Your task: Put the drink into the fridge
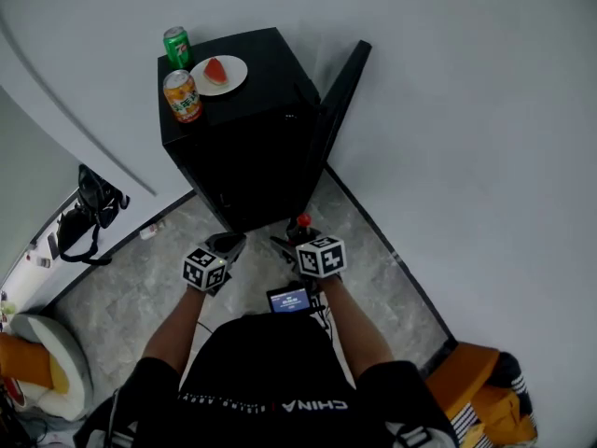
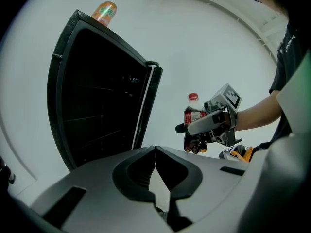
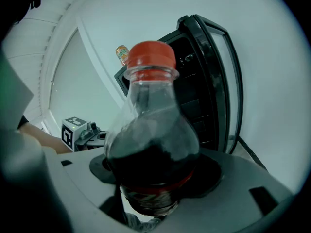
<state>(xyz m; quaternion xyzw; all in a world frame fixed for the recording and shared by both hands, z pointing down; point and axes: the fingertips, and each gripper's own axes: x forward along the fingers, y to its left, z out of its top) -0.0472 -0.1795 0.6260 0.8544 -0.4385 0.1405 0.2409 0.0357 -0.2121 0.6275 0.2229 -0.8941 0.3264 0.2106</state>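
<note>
The drink is a cola bottle (image 3: 153, 144) with a red cap, standing upright in my right gripper (image 1: 298, 238), whose jaws are shut on its lower body. It also shows in the left gripper view, where the bottle (image 2: 193, 111) hangs to the right of the fridge. The black mini fridge (image 1: 252, 157) stands on the floor just ahead of both grippers. Its door (image 1: 340, 101) is swung open to the right, and the dark shelved inside (image 2: 102, 106) is visible. My left gripper (image 2: 155, 149) is beside the right one, fingertips touching with nothing between them.
On the fridge top stand an orange can (image 1: 182, 95), a green can (image 1: 176, 47) and a plate with a watermelon slice (image 1: 219, 75). White walls close in behind and to the right. A black bag (image 1: 93, 203) lies at left, an orange bag (image 1: 485, 390) at lower right.
</note>
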